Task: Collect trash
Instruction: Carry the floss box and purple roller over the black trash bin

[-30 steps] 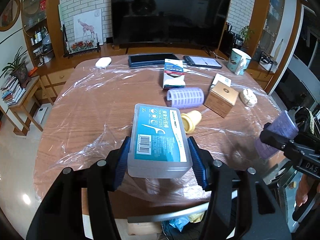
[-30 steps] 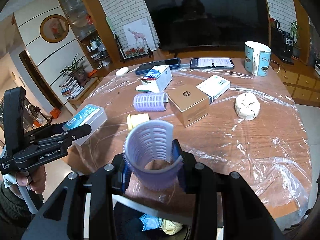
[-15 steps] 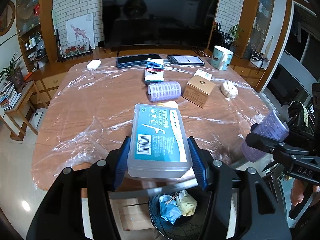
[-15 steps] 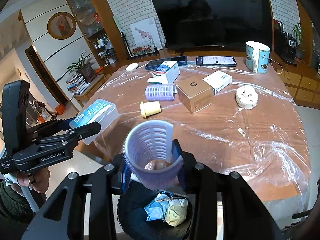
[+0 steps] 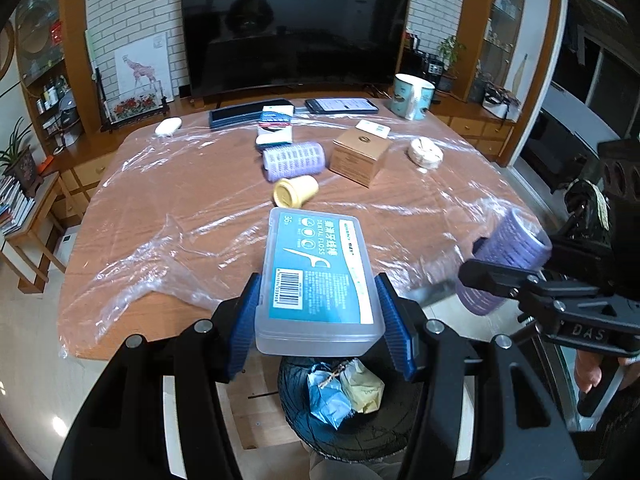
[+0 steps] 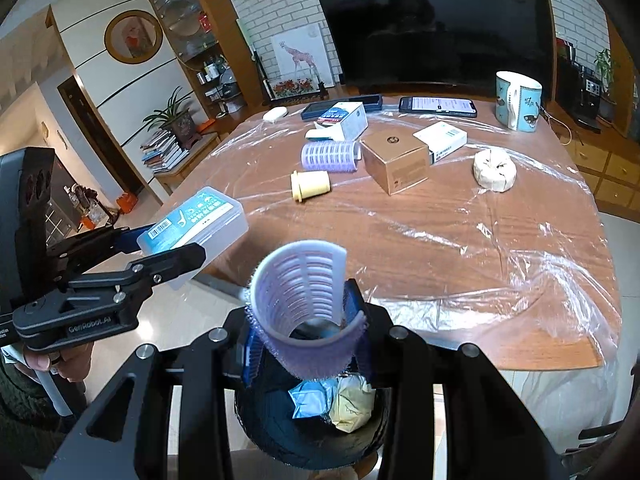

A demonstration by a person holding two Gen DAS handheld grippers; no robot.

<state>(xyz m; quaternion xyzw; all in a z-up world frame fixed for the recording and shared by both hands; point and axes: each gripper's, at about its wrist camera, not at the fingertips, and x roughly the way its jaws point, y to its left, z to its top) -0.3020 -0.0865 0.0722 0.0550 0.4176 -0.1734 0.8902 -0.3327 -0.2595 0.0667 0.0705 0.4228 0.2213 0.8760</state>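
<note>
Both grippers now farther back from the table edge than a second ago, above a black trash bin [image 5: 352,428] that was barely visible before. Left gripper [image 5: 320,312] clamped on a clear plastic dental floss box [image 5: 316,276] with a blue label, blue pads [image 5: 246,320] pressed against its two long sides, box held flat and level over the near rim of the bin. Right gripper [image 6: 304,336] closed on a purple hair roller [image 6: 304,308], open end facing the camera, roller tilted slightly and squeezed between blue pads, directly above the bin [image 6: 280,436]. Inside the bin: crumpled blue and pale yellow wrappers [image 6: 340,400]. From the left wrist view, right gripper [image 5: 504,276] seen at far right with the roller [image 5: 508,256] gripped, off the table edge.

Behind, a wooden table [image 5: 168,200] covered in wrinkled clear plastic film. On it, well apart from the grippers: a second purple hair roller [image 5: 294,160] lying on its side, a small yellow cap-like cup [image 5: 296,196] just in front of it, a brown cardboard box [image 5: 360,156], a white medicine box [image 6: 440,140] just beside it, a crumpled white wad [image 5: 426,152], a blue-and-white carton [image 5: 274,124], two phones [image 5: 340,106], a white mouse [image 5: 168,126], and a teal patterned mug [image 5: 412,96]. Large dark television [image 5: 296,28] against the white brick wall beyond.
</note>
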